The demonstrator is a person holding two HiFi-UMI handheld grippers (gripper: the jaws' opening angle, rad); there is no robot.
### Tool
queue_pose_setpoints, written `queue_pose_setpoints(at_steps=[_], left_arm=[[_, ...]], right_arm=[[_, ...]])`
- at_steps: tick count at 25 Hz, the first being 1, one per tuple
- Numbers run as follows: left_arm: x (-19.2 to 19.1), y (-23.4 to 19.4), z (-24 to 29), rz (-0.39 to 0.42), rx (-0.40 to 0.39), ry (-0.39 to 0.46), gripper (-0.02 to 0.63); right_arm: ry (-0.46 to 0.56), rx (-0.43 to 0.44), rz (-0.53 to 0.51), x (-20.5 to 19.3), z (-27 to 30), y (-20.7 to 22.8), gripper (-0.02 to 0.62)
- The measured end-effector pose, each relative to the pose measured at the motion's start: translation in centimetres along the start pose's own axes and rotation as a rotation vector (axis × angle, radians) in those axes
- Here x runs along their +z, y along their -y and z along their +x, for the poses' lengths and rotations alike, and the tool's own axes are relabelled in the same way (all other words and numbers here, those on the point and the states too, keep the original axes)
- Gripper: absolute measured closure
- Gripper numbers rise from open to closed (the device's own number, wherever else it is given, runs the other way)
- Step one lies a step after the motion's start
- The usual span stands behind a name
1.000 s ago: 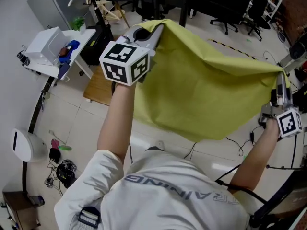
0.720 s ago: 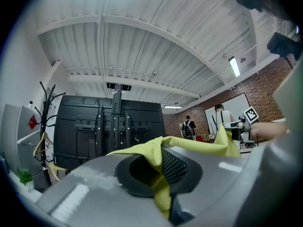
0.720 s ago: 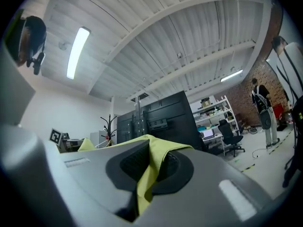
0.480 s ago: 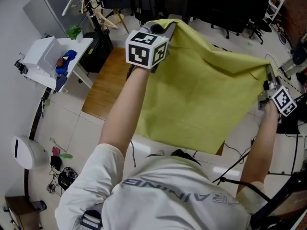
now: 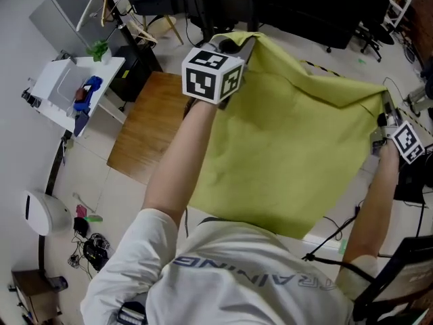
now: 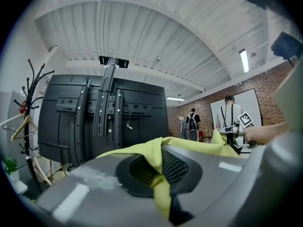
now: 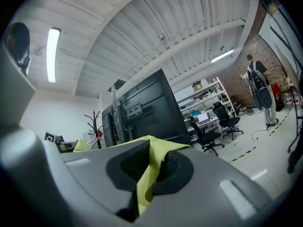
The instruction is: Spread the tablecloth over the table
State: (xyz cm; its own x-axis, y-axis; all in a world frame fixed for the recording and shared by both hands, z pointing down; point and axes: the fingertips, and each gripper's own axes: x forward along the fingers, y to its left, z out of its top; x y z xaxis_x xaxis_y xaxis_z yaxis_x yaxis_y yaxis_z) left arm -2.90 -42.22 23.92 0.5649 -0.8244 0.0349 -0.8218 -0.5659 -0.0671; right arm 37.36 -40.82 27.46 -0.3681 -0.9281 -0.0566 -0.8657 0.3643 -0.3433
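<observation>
A yellow-green tablecloth (image 5: pixel 291 141) hangs spread in the air between my two grippers, above a wooden table (image 5: pixel 145 127) whose left part shows beneath it. My left gripper (image 5: pixel 238 45) is shut on the cloth's far left corner (image 6: pixel 158 167), which is pinched between its jaws. My right gripper (image 5: pixel 387 108) is shut on the far right corner (image 7: pixel 149 171). Both arms are stretched forward. The cloth sags in the middle and its near edge hangs loose in front of my chest.
A white side table (image 5: pixel 64 93) with a blue object stands at the left. A coat rack (image 5: pixel 111 9) and a large black screen stand (image 6: pixel 102 119) are beyond the table. Office chairs (image 5: pixel 369 36) stand far right. People (image 6: pixel 191 126) stand by a brick wall. Cables lie on the floor.
Both grippers have carried the cloth forward and lower over the wooden table. More of the table is hidden under the cloth. My right hand rolled slightly.
</observation>
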Motion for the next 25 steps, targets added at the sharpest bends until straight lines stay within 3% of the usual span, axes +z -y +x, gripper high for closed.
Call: queue_pose_setpoints(at_steps=[8,16,19,25], left_arm=[[-1.8,0.0,5.2,-0.037,-0.005,-0.039,0.591],[-7.4,-3.6,8.0,-0.091,0.022,-0.085,0.591],[-8.0,-5.3,9.2,-0.080,0.035,-0.086,0.591],[-12.1,-7.8,10.4,-0.047,0.068,-0.114,0.591]], right_arm=[[0.026,-0.020,0.060,-0.7,1.9,5.7,0.586],[-0.092,-0.031,0.007,-3.5,6.2,6.7,0.586],[-0.111,-0.021,-0.004,-4.0,8.4,6.6,0.586],[-0.221,-0.048,-0.054,-9.4,11.1,8.1,0.586]])
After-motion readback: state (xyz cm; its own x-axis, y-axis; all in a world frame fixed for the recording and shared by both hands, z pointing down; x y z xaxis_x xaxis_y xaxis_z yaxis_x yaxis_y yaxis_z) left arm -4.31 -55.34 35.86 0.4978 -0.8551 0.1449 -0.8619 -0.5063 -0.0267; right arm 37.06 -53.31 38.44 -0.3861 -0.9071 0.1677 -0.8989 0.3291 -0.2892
